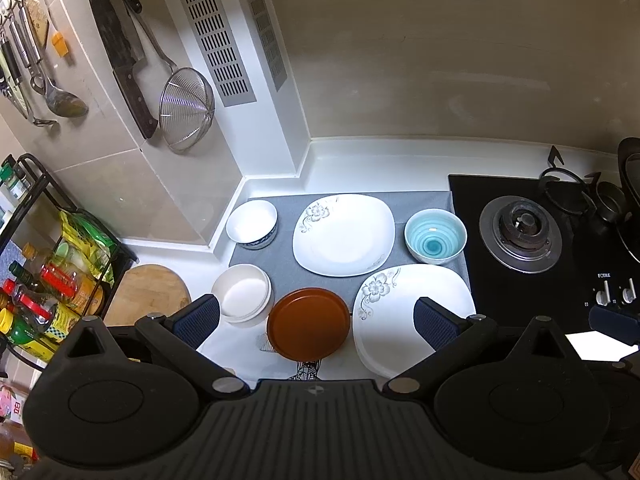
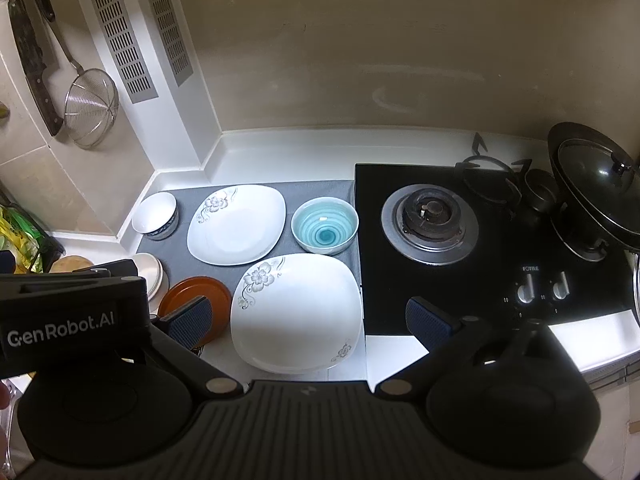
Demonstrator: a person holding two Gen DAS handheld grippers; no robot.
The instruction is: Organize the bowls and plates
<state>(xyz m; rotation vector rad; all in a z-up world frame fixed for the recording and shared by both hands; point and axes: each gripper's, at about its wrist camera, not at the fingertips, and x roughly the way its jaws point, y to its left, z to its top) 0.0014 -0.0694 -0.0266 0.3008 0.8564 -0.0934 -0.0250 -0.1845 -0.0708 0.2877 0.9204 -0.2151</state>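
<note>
- Grey mat [image 1: 280,256] on the white counter is the landmark; the stove [image 2: 460,240] lies along its right edge.
- On the mat: a blue-rimmed bowl [image 1: 252,226] at its far left corner, a far plate [image 1: 344,234] in the middle, a teal bowl [image 1: 435,236] at its right edge beside the stove.
- A near plate [image 2: 298,312] overlaps the mat's near right corner, just below the teal bowl.
- A brown plate [image 1: 308,323] sits off the mat's near edge, beside the near plate; a cream bowl [image 1: 242,294] sits by the mat's near left corner.
- Left gripper [image 1: 316,318] hovers above the brown plate, fingers spread wide, holding nothing.
- Right gripper [image 2: 308,320] hovers above the near plate, fingers spread wide, holding nothing.
- A wok [image 2: 596,184] sits on the stove's far right side, well away from the mat.
</note>
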